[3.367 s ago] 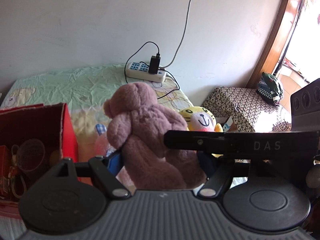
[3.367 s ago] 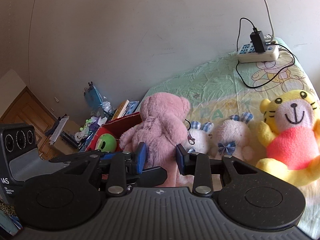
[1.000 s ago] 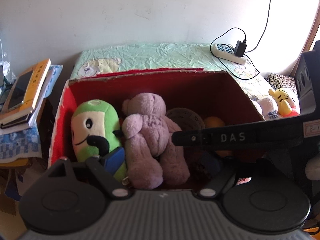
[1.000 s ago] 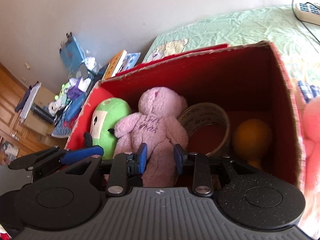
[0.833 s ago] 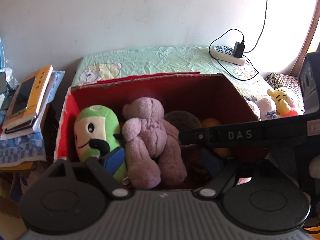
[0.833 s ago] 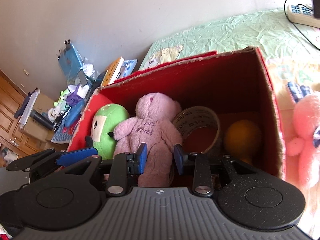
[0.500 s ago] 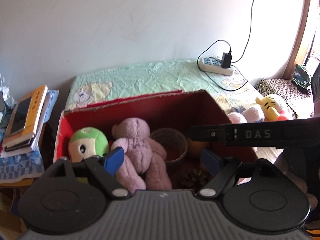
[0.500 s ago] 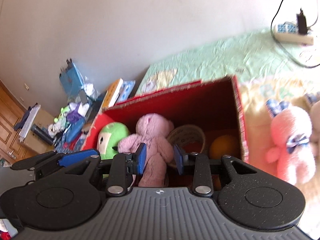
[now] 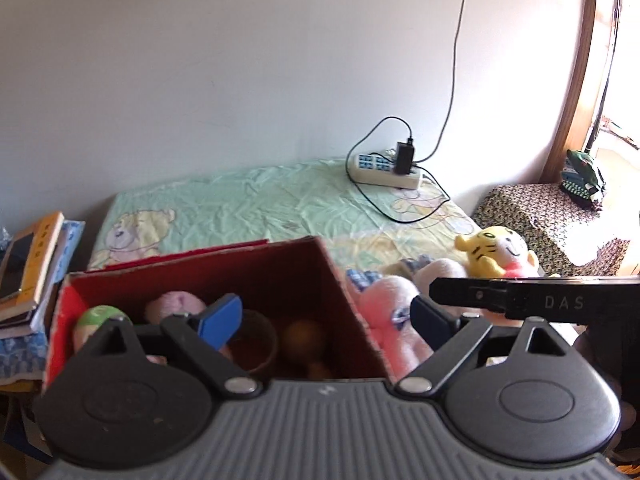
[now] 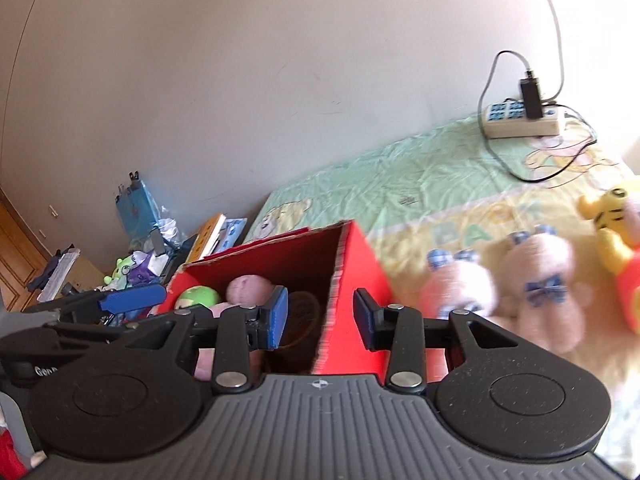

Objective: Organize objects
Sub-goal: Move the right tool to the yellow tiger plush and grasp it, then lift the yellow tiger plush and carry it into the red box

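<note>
A red cardboard box (image 9: 340, 280) (image 10: 360, 256) stands on the bed and holds a pink bear (image 9: 176, 304) (image 10: 248, 286), a green plush (image 9: 98, 316) (image 10: 198, 296), a tape roll (image 9: 256, 340) and an orange ball (image 9: 300, 332). My left gripper (image 9: 326, 316) is open and empty above the box's right part. My right gripper (image 10: 320, 318) is open and empty over the box's right wall. Two pink bunnies (image 9: 386, 304) (image 10: 460, 292) (image 10: 540, 264) and a yellow tiger plush (image 9: 496, 252) (image 10: 616, 216) lie on the bed to the right of the box.
A power strip with charger and cables (image 9: 384, 168) (image 10: 520, 120) lies at the back of the bed by the wall. Books (image 9: 32, 260) are stacked left of the box. A patterned stool (image 9: 548, 216) stands at the right. Clutter (image 10: 136, 256) fills the far left.
Both grippers let go of the pink bear, which now sits in the box. Both have lifted and swung right, bringing the bunnies and tiger into view.
</note>
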Tool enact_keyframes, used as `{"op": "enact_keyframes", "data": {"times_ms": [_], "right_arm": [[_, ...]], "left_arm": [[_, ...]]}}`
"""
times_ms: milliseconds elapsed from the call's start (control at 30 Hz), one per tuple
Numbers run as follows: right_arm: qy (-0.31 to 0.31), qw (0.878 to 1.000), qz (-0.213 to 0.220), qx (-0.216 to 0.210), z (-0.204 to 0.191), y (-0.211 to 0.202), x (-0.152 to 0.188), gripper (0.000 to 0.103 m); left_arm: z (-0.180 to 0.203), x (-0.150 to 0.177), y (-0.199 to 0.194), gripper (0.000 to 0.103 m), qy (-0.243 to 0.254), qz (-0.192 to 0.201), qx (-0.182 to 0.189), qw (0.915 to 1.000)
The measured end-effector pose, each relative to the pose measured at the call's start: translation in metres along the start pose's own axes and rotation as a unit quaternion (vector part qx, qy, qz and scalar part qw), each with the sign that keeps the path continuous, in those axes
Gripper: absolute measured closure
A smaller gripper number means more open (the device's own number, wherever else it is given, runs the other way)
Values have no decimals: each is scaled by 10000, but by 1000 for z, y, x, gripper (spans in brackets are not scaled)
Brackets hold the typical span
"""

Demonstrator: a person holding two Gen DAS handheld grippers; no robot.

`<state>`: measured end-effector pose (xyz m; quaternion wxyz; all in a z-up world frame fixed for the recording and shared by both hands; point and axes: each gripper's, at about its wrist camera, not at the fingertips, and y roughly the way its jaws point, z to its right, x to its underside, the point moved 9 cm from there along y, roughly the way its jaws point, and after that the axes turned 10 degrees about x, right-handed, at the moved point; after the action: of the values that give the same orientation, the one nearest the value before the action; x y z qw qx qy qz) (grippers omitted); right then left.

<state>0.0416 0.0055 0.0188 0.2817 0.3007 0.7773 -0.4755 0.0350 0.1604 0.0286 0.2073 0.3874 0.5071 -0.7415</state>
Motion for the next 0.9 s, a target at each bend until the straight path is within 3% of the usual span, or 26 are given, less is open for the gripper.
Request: {"op": "enact_keyframes", "data": {"times_ms": [267, 500, 633, 733, 900], "right_arm": [[-82, 9990, 59, 433, 100, -36, -12, 63], [494, 9958, 46, 770, 183, -62, -15, 63], [779, 9919, 234, 978, 220, -80, -23, 61], [923, 9871, 352, 1258, 247, -84, -30, 52], [1250, 9841, 138, 1256, 281, -69, -36, 51]], "left_arm": [[97, 4, 70, 14, -176, -383, 574, 9975], [162, 12, 118, 15, -225, -833, 1058, 9906], [185, 9, 145, 13, -134, -1026, 1319, 9858], [200, 6, 169, 12, -48, -1155, 1533, 9814], [209, 3, 209, 11, -372, -1482, 1827, 9712]]}}
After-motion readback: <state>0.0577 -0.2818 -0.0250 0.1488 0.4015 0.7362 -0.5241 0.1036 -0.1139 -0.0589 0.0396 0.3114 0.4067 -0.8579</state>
